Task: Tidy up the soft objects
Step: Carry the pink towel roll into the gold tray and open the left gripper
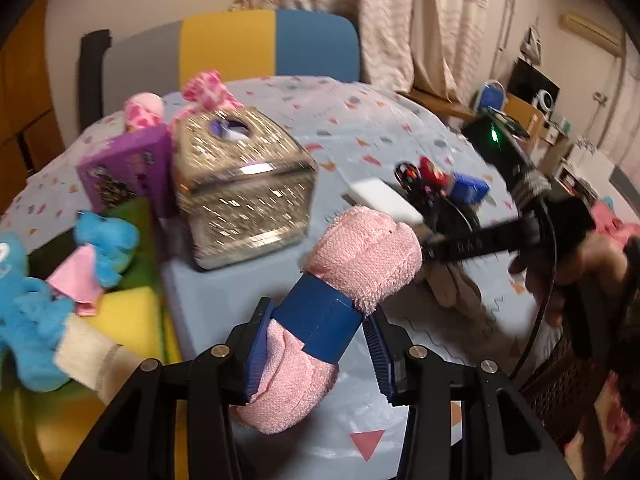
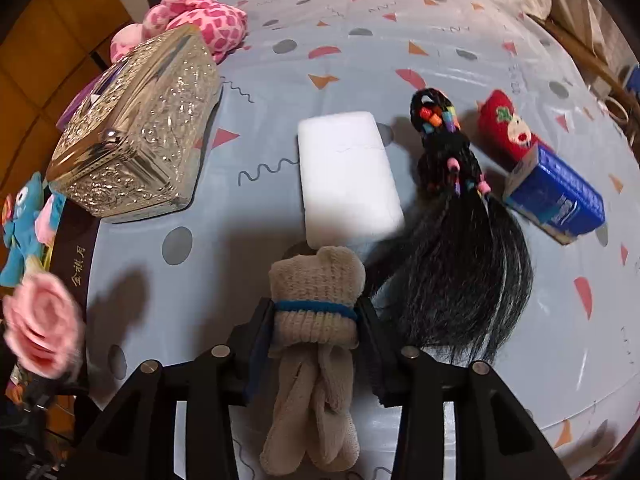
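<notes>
Now the left gripper (image 1: 316, 344) is clenched on a pink towel roll (image 1: 360, 264) with a blue band (image 1: 320, 322), held tilted above the near left part of the table (image 1: 360, 128), its far end toward the middle. Across from it the right gripper (image 2: 316, 344) grasps a beige sock bundle (image 2: 316, 292) tied with a blue band, pads pressing its sides, over the near middle of the table; its loose ends hang toward the camera. Just beyond the bundle lies a white sponge (image 2: 344, 176), and beside that, to the right, a black hairpiece (image 2: 456, 232) with coloured beads. Farther right sit a red sock (image 2: 508, 128) and a blue pack (image 2: 560, 200), touching. At the left edge stands a silver box (image 2: 136, 136), with a pink spotted toy (image 2: 200, 20) behind it. Off the left edge, a blue plush (image 1: 104, 248) lies in a tray (image 1: 128, 320) with a beige sock (image 1: 88, 356)
</notes>
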The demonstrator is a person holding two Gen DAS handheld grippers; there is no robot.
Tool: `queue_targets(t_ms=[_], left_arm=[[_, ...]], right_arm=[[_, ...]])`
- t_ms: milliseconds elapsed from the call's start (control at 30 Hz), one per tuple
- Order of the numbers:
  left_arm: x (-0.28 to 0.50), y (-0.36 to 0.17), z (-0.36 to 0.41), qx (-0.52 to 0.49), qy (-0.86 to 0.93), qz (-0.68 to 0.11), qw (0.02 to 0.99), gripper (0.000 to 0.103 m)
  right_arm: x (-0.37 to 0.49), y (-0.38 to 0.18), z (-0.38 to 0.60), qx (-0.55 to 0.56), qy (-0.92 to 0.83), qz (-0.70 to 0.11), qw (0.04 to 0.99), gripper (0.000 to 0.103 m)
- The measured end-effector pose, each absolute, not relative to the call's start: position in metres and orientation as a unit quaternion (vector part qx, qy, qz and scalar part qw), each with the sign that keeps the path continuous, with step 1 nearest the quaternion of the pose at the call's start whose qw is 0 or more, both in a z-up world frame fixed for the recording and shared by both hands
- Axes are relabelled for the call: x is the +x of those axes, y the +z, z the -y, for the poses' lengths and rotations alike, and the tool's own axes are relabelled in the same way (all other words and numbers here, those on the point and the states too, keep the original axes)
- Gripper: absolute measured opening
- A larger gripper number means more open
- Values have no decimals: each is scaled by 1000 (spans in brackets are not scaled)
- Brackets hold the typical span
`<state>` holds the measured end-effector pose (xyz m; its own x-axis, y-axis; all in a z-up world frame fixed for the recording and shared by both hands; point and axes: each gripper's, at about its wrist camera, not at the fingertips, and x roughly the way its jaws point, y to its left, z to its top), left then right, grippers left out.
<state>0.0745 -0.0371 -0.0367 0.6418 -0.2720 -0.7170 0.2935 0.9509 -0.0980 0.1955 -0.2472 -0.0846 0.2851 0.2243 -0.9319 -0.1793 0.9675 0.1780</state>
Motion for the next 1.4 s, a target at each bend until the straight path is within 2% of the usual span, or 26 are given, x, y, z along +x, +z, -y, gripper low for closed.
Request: queue_targets(t_ms=[167, 433, 900, 1400], left_arm=[[70, -16, 21, -2, -133, -371, 919, 46], [64, -3, -3, -25, -111, -363, 925, 46], [59, -2, -29, -35, -75, -363, 928, 46], [48, -2, -59, -49, -45, -368, 927, 46]], right_arm=[[197, -89, 246, 19, 126, -594, 794, 46], [187, -88, 235, -15, 116, -587, 801, 47], [191, -102, 217, -69, 102, -588, 800, 49], [188, -103, 216, -76, 99, -584, 802, 50]])
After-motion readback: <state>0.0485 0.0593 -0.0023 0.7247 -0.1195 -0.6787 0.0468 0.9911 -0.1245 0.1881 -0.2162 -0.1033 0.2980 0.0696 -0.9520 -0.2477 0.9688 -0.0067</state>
